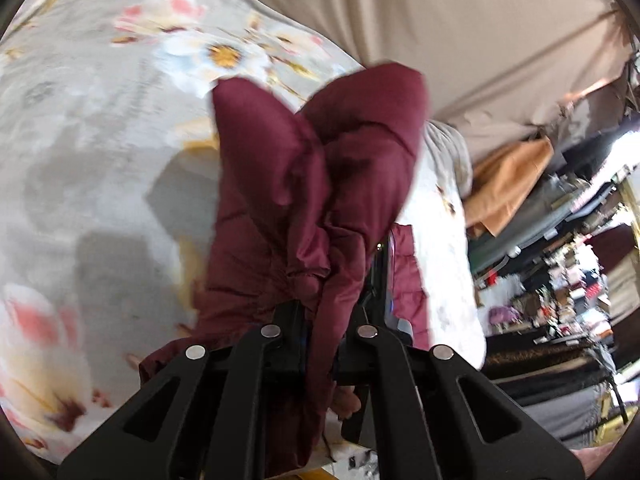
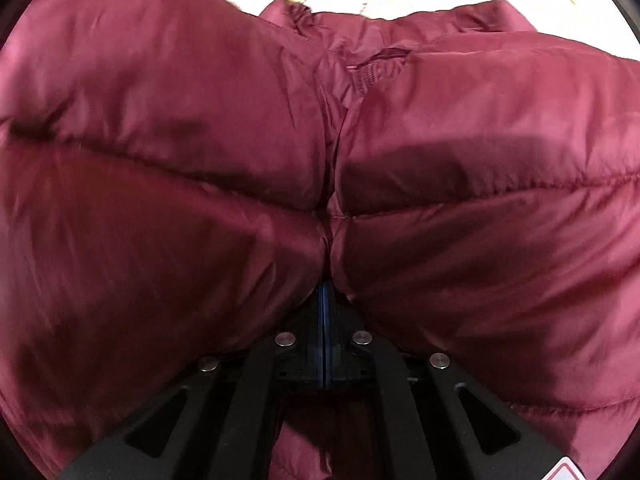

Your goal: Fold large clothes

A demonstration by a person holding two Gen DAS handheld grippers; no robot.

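My left hand-held gripper (image 1: 320, 344) was clamped on a bunched fold of the maroon puffer jacket (image 1: 320, 184), which rose straight ahead of its fingers with its long axis running away from me over the floral bedspread (image 1: 92, 152). My right hand-held gripper (image 2: 325, 312) was pinched together on the jacket's centre seam, quilted panels bulging to either side. Beyond them the collar lay toward the bed's far edge.
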